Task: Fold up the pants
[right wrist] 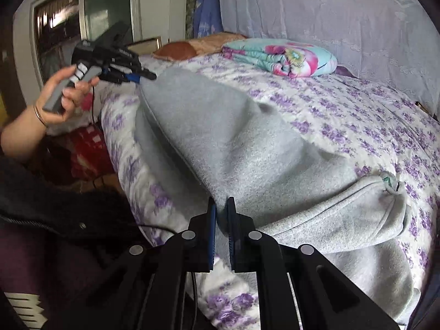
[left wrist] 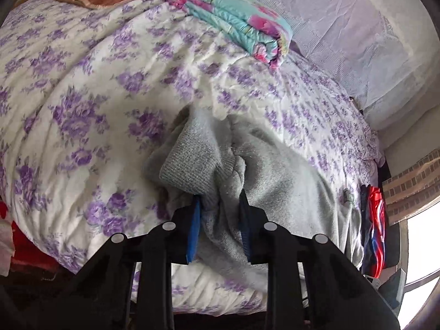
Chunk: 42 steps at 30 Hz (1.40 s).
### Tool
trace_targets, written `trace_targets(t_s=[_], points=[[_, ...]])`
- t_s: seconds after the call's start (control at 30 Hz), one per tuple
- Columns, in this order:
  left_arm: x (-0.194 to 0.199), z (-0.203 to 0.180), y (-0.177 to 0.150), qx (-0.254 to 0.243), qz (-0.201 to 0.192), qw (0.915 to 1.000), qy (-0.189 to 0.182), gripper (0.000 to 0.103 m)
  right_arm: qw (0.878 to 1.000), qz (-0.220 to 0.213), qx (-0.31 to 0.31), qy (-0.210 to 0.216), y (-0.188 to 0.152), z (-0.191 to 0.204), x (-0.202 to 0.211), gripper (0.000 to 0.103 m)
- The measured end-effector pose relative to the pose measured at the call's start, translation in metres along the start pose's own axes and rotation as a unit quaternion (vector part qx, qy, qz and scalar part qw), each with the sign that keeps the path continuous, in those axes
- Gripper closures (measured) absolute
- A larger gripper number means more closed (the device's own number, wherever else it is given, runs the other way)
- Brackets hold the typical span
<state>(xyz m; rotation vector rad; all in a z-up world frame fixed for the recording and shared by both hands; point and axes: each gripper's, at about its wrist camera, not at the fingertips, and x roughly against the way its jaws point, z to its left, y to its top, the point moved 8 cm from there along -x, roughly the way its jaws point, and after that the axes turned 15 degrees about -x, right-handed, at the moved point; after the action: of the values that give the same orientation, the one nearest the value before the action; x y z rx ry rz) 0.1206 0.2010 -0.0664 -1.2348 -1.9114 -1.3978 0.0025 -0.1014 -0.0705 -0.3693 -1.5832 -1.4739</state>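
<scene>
The grey pants (right wrist: pixel 242 148) lie on the near-left part of the bed (right wrist: pixel 357 115), stretched between the two grippers, and their long axis runs from the far left corner of the bed toward the near edge. The left gripper (left wrist: pixel 220 200) is clamped on bunched knit fabric at the cuff end, which it holds lifted off the flowered bedspread (left wrist: pixel 82 96). The right gripper (right wrist: pixel 221 206) has its fingers closed to a narrow slit on the near edge of the pants, with the waistband end bulging to its right. Each hand holds one end, so the next fold probably means carrying the far-left end along that axis toward the near end. A folded quilt (right wrist: pixel 280 57) sits well apart at the far side.
</scene>
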Motion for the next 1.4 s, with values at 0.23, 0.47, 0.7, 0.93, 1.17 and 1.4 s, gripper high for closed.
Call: trace_targets(t_s=[0.23,0.47,0.7,0.93,1.17,1.4], points=[[-0.003,0.026,-0.036,0.012,-0.009,0.9999,-0.003,0.05,0.999,-0.023,-0.02,0.016,-0.005,0.003,0.012,0.04],[0.075,-0.02,-0.028,-0.1,-0.074,0.9891,0.079,0.039,0.974,-0.133,-0.145,-0.11,0.07,-0.097,0.086,0.012],[0.004,-0.164,-0.039,-0.291,-0.054,0.9533,0.059,0.033,0.911,-0.053,-0.241,-0.331,0.115,-0.225,0.014,0.012],[-0.091,-0.186,-0.088,-0.347,0.04,0.9355,0.056,0.033,0.903,0.024,-0.203,-0.377,0.07,-0.229,-0.04,0.081],[-0.079,-0.17,-0.084,-0.313,0.036,0.949,0.012,0.032,0.882,-0.239,-0.35,-0.206,0.028,-0.204,0.135,0.084],[-0.072,-0.164,-0.085,-0.305,0.04,0.9516,0.002,0.032,0.84,-0.191,-0.483,-0.157,-0.106,-0.248,0.111,0.076]])
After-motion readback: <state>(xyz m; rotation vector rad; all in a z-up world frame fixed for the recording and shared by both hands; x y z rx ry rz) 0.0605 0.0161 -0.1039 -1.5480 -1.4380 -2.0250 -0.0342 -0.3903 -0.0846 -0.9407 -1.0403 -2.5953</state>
